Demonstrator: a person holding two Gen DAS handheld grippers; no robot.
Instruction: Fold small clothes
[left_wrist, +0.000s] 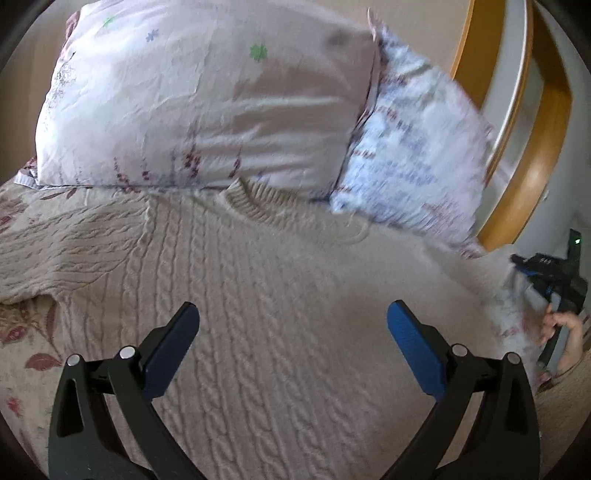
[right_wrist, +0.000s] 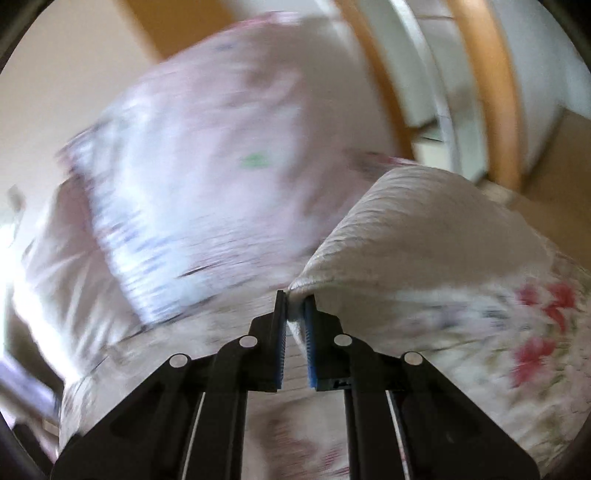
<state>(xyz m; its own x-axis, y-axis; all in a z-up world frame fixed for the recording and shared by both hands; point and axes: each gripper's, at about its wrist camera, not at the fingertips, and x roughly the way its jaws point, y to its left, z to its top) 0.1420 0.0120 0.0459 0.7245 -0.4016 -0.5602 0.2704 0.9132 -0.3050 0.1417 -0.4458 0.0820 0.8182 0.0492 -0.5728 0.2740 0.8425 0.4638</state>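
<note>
A cable-knit sweater (left_wrist: 280, 280) is being spread flat on the bed (left_wrist: 26, 332) below two pillows (left_wrist: 207, 110). The right gripper (right_wrist: 295, 314) is pinching its sleeve edge (right_wrist: 406, 229); the left gripper (left_wrist: 293, 332) is gaping empty. Folding the sleeve inward is probably being called for next.

Both wrist cameras look forward and down across the bed (left_wrist: 22, 332) toward its pillows (left_wrist: 207, 110), the left close above a sweater (left_wrist: 277, 295), the right blurred.
</note>
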